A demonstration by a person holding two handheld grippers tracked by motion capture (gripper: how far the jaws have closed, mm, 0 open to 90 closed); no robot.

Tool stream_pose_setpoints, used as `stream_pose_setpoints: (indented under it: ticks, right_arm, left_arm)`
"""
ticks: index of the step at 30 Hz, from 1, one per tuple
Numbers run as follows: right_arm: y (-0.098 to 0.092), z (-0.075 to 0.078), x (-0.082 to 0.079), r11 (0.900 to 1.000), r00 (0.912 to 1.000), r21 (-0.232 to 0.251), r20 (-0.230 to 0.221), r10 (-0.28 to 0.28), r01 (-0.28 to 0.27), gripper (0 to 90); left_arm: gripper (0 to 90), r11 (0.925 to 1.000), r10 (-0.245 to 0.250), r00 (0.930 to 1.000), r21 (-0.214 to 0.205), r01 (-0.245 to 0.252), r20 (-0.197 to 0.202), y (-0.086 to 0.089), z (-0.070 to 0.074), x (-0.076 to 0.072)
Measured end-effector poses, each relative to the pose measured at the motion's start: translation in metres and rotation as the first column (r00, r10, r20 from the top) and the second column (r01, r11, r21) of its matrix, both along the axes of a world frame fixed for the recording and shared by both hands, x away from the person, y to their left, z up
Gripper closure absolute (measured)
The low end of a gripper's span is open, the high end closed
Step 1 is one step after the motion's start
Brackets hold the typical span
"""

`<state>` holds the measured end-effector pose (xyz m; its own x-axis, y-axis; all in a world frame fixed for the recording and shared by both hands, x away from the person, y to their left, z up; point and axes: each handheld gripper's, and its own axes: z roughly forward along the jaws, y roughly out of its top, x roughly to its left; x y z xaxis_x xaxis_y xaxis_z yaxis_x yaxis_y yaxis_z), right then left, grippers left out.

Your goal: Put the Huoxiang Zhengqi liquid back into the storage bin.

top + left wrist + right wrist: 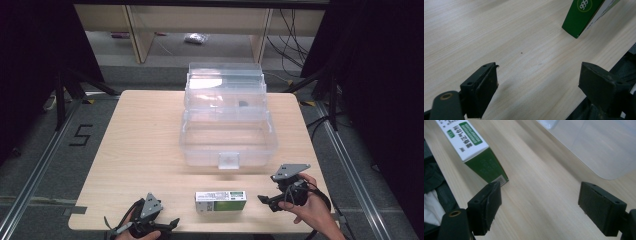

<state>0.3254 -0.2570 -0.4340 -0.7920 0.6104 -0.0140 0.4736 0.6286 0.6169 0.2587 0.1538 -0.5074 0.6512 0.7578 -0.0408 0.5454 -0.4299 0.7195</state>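
A small green and white carton (220, 200) lies flat near the table's front edge, between the two hands. Left of it my left gripper (172, 223) is open and low over the wood; its own view has the carton's green end (584, 15) far ahead at upper right, with bare table between the jaws. My right gripper (263, 200) is open just right of the carton. In the right gripper view the carton (474, 147) lies by the left jaw, its end close to that pad, and nothing sits between the jaws.
A clear plastic storage box (227, 135) with its lid raised stands at the middle back of the wooden table (140, 150); its corner (599, 147) is ahead of the right gripper. The front edge of the table runs just below both hands.
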Motion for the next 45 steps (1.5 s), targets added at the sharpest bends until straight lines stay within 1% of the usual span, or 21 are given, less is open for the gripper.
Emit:
stream_pose_setpoints:
  ticks: [2, 8, 15, 17, 18, 20, 21, 23, 26, 27, 28, 29, 30, 31, 34, 35, 37, 39, 41, 42, 45]
  right_arm:
    - [0.002, 0.004, 0.000, 0.9995, 0.9995, -0.019, 0.020, 0.025, -0.025, 18.1]
    - [0.014, 0.013, -0.004, 0.9964, 0.9968, -0.028, 0.002, 0.080, -0.080, 15.6]
    - [0.032, 0.018, -0.009, 0.9822, 0.9842, -0.065, 0.008, 0.177, -0.176, 15.9]
    - [0.035, 0.018, -0.010, 0.9835, 0.9853, -0.063, 0.009, 0.171, -0.170, 15.9]
    - [0.038, 0.019, -0.010, 0.9790, 0.9807, -0.065, 0.019, 0.195, -0.193, 15.9]
    - [0.046, 0.020, -0.011, 0.9775, 0.9811, -0.087, 0.007, 0.194, -0.192, 15.9]
    - [0.048, 0.021, -0.011, 0.9749, 0.9794, -0.099, 0.014, 0.201, -0.199, 16.0]
    - [0.055, 0.022, -0.009, 0.9665, 0.9721, -0.112, 0.015, 0.234, -0.231, 16.4]
    - [0.068, 0.024, -0.008, 0.9558, 0.9642, -0.135, 0.013, 0.265, -0.261, 16.8]
    - [0.072, 0.024, -0.008, 0.9517, 0.9611, -0.143, 0.011, 0.276, -0.272, 17.1]
    - [0.072, 0.024, -0.008, 0.9517, 0.9611, -0.143, 0.011, 0.276, -0.272, 17.1]
    - [0.077, 0.025, -0.008, 0.9457, 0.9566, -0.152, 0.005, 0.291, -0.287, 17.8]
    - [0.080, 0.025, -0.007, 0.9412, 0.9534, -0.161, 0.005, 0.302, -0.297, 17.9]
    - [0.082, 0.025, -0.007, 0.9400, 0.9532, -0.167, 0.004, 0.302, -0.297, 17.8]
    - [0.088, 0.025, -0.006, 0.9310, 0.9469, -0.182, -0.001, 0.322, -0.316, 18.3]
    - [0.090, 0.024, -0.006, 0.9324, 0.9497, -0.185, -0.016, 0.313, -0.310, 18.5]
    - [0.093, 0.022, -0.004, 0.9274, 0.9472, -0.197, -0.023, 0.320, -0.318, 18.7]
    - [0.096, 0.021, -0.002, 0.9228, 0.9445, -0.206, -0.027, 0.327, -0.326, 19.1]
    - [0.100, 0.019, 0.000, 0.9195, 0.9427, -0.212, -0.033, 0.332, -0.331, 19.4]
    - [0.102, 0.018, 0.000, 0.9169, 0.9408, -0.215, -0.036, 0.337, -0.337, 19.8]
    - [0.108, 0.016, 0.000, 0.9104, 0.9381, -0.228, -0.054, 0.342, -0.345, 21.6]
  left_arm:
    - [14.9, 1.0000, -0.003, 1.0000, 0.004, 0.003, -0.001, 0.000, 0.000, 0.000]
    - [14.9, 0.9999, -0.008, 1.0000, 0.011, 0.008, -0.004, 0.001, 0.000, 0.000]
    - [14.9, 1.0000, -0.008, 1.0000, 0.001, 0.008, -0.004, 0.000, 0.000, 0.000]
    - [14.9, 0.9995, -0.025, 0.9996, 0.020, 0.025, -0.010, 0.001, 0.001, 0.000]
    - [14.9, 0.9997, -0.021, 0.9997, 0.016, 0.021, -0.011, 0.001, 0.001, 0.000]
    - [14.8, 0.9998, -0.018, 0.9998, 0.011, 0.018, -0.010, 0.001, 0.001, 0.000]
    - [14.9, 0.9999, 0.000, 1.0000, -0.014, 0.000, -0.003, -0.001, 0.000, 0.000]
    - [14.9, 0.9997, -0.020, 0.9998, 0.012, 0.020, -0.007, 0.001, 0.001, 0.000]
    - [14.9, 0.9999, -0.012, 0.9999, 0.001, 0.012, -0.008, 0.000, 0.000, 0.000]
    - [14.9, 0.9990, -0.031, 0.9995, 0.031, 0.031, -0.009, 0.002, 0.002, 0.001]
    - [14.9, 0.9990, -0.031, 0.9995, 0.031, 0.031, -0.009, 0.002, 0.002, 0.001]
    - [14.8, 0.9997, 0.005, 1.0000, -0.023, -0.005, -0.001, -0.001, -0.001, 0.000]
    - [14.9, 0.9998, 0.003, 1.0000, -0.019, -0.003, -0.002, -0.001, -0.001, 0.000]
    - [14.9, 0.9997, -0.014, 0.9999, 0.022, 0.014, -0.004, 0.002, 0.000, 0.001]
    - [14.9, 1.0000, 0.003, 1.0000, 0.000, -0.003, -0.004, 0.000, 0.000, 0.000]
    - [14.8, 1.0000, 0.003, 1.0000, 0.000, -0.003, -0.004, 0.000, 0.000, 0.000]
    - [14.9, 0.9999, 0.005, 1.0000, 0.013, -0.005, -0.005, 0.000, 0.000, 0.000]
    - [14.9, 1.0000, 0.009, 1.0000, -0.003, -0.009, -0.001, 0.000, -0.001, 0.000]
    - [14.9, 0.9998, 0.008, 0.9999, -0.021, -0.008, -0.015, -0.001, -0.001, -0.001]
    - [14.9, 1.0000, -0.002, 0.9997, -0.006, 0.002, -0.025, 0.001, 0.000, 0.000]
    - [14.8, 0.9999, 0.008, 1.0000, -0.013, -0.008, -0.004, 0.000, 0.000, 0.000]
